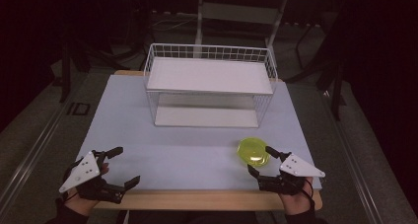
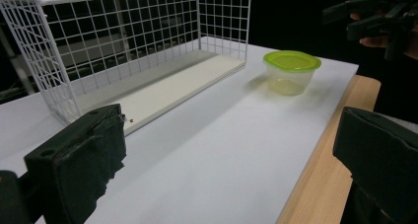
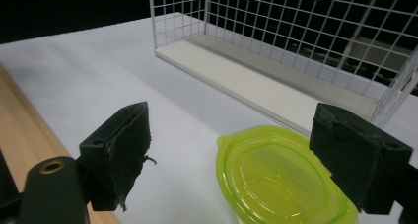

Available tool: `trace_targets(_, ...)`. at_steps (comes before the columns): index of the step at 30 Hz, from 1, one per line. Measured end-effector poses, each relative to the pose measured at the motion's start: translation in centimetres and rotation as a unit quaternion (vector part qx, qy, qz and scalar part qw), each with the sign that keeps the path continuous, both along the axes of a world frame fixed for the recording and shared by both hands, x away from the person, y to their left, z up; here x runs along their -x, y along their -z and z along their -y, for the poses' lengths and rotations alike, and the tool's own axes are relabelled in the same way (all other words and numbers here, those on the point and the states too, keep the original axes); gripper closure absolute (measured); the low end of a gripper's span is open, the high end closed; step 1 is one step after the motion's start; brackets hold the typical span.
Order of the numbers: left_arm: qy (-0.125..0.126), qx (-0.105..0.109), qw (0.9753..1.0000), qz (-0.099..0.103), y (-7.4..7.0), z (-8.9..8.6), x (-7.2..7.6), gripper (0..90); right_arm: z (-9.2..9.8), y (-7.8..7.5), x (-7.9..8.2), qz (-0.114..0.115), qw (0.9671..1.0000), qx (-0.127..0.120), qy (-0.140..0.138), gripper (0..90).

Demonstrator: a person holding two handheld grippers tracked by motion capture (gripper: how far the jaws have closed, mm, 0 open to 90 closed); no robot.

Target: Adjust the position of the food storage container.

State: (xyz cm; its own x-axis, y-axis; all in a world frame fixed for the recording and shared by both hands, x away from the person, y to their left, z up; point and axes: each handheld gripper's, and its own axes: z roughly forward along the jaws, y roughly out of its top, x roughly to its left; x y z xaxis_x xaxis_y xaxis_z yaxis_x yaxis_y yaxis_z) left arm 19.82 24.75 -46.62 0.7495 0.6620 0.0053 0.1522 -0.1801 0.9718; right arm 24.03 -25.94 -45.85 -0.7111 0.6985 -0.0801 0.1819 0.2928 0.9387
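- White wire rack [image 1: 209, 86], two shelves, sits at 12 o'clock on the table [image 1: 123, 110], toward the far edge; also in the left gripper view [image 2: 123, 51] and the right gripper view [image 3: 296, 51].
- Table has a pale sheet top, with a bare wood strip [image 1: 197, 200] along the near edge at 6 o'clock.
- Small clear container with a yellow-green lid [image 1: 254, 151] stands upright on the table at about 4 o'clock, in front of the rack's right end, apart from it. Lid is on.
- Left gripper [image 1: 118, 167] at 7 o'clock, held in a hand [image 1: 81, 189] at the near left corner. Jaws spread wide, nothing between them. Its own view shows the table sheet between the pads [image 2: 79, 165], with the container [image 2: 291, 72] far off at 1 o'clock.
- Right gripper [image 1: 261, 161] at 5 o'clock, jaws wide open, just beside the container on its near-right side, nothing gripped. In its own view the lid [image 3: 276, 184] lies low between the two pads [image 3: 121, 150], closer to the right-hand pad; can't tell if that pad touches it.
- Right gripper also shows at top right in the left gripper view [image 2: 379, 14].
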Motion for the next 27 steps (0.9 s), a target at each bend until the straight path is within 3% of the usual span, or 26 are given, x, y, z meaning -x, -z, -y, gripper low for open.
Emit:
trace_targets(4,-0.001,0.002,1.0,0.003,-0.1,0.0,0.0,0.2,-0.2,-0.3,0.4,0.0,0.9998,0.01,-0.015,15.3)
trace_targets(6,0.001,-0.001,1.0,0.005,-0.1,0.1,0.1,0.2,-0.5,-0.7,0.9,0.015,0.9994,0.023,-0.022,13.8)
trace_targets(9,0.003,-0.002,1.0,0.004,-0.1,0.1,0.1,0.2,-0.7,-1.1,1.1,0.012,0.9992,0.029,-0.027,13.8)
trace_targets(14,0.003,0.0,1.0,0.001,0.0,0.1,0.1,0.2,-0.6,-2.0,1.1,-0.006,0.9994,0.001,-0.033,11.9)
trace_targets(19,0.004,-0.001,1.0,-0.001,0.0,0.2,0.1,0.2,-0.5,-3.1,0.9,0.006,0.9998,-0.002,-0.018,10.4)
trace_targets(23,0.005,-0.001,1.0,-0.003,0.0,0.2,0.0,0.2,-0.2,-3.5,0.6,0.021,0.9997,0.011,-0.006,17.8)
trace_targets(27,0.004,0.001,1.0,-0.004,0.0,0.2,0.0,0.2,0.6,-4.2,-0.6,0.017,0.9994,0.025,0.016,31.0)
